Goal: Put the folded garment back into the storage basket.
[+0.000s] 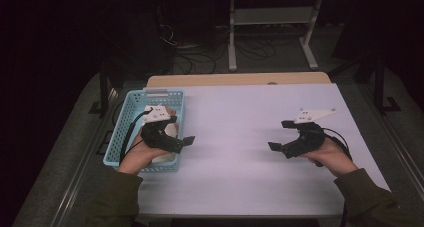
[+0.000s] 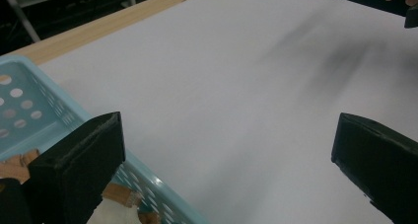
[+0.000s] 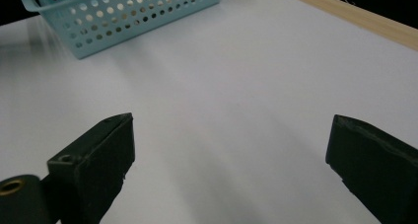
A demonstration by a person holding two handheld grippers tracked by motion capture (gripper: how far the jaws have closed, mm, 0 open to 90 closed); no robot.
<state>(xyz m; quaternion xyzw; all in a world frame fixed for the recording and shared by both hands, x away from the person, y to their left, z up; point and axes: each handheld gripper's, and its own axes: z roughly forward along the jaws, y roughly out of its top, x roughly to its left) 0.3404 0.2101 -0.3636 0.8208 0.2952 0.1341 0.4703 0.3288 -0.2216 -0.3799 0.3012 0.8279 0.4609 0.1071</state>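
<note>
**Basket at left, both claws spread wide and empty**

Light-blue perforated basket (image 1: 131, 103) left of centre in the high view, on the white table (image 1: 240, 177). Inside it, pale and tan-brown contents (image 1: 167, 129), mostly covered from above, too hidden to identify; seen again at the lower left of the left gripper view as a white and brown shape (image 2: 118, 204) against the basket wall (image 2: 59, 110).

Left gripper (image 1: 182, 137) over the basket's right rim, lower half, pointing right toward mid-frame; jaws spread wide, nothing between them, bare table ahead.

Right gripper (image 1: 280, 135) at centre right of the high view, well apart from the basket, pointing left toward it; jaws likewise wide and empty. In the right gripper view, basket (image 3: 123, 12) at the upper left, far beyond the jaws.
</note>
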